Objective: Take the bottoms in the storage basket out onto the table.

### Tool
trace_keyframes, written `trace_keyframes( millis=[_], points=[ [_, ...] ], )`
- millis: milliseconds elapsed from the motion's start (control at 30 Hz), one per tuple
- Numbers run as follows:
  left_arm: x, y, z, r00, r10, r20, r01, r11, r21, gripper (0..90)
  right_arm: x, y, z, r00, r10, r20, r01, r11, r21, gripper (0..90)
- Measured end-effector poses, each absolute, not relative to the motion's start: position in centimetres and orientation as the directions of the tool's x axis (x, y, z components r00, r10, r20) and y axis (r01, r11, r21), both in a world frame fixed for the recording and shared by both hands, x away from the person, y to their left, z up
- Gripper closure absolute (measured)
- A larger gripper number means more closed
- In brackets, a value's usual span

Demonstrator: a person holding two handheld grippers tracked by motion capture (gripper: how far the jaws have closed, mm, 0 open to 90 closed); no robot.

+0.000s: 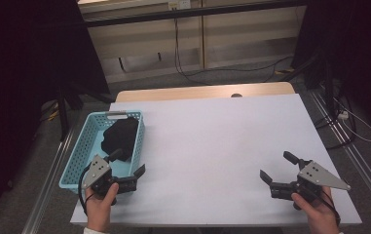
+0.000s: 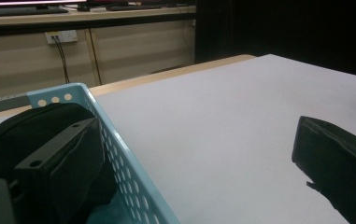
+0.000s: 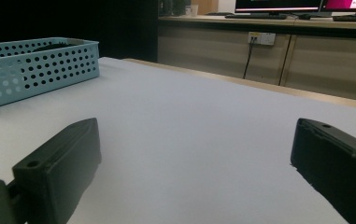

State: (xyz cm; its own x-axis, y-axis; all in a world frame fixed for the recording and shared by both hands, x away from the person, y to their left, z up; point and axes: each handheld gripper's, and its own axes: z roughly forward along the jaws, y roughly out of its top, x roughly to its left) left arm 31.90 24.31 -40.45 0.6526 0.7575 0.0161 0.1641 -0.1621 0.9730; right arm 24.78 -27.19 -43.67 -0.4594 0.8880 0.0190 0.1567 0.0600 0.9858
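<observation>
A light blue perforated basket stands at the table's left edge with a black soft bundle lying inside it. My left gripper is open at the basket's near right corner. It straddles the right wall, one jaw above the black bundle and the other above the white table. My right gripper is open near the front right of the table, low over the bare surface with nothing between its jaws. In the right gripper view the basket stands far off at the left.
A white sheet covers the table, with a strip of wood showing at the far edge. Cables lie on the floor beyond. A counter with monitors runs along the back wall.
</observation>
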Motion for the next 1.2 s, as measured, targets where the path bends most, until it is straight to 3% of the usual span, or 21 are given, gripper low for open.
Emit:
trace_keyframes(
  millis=[1200],
  points=[
    [33.4,24.4,-37.2,0.645,0.764,-0.025,0.161,-0.104,0.981,2.8,24.8,-27.3,-43.7,-0.469,0.883,0.024,0.171,0.064,0.983,1.1]
  ],
)
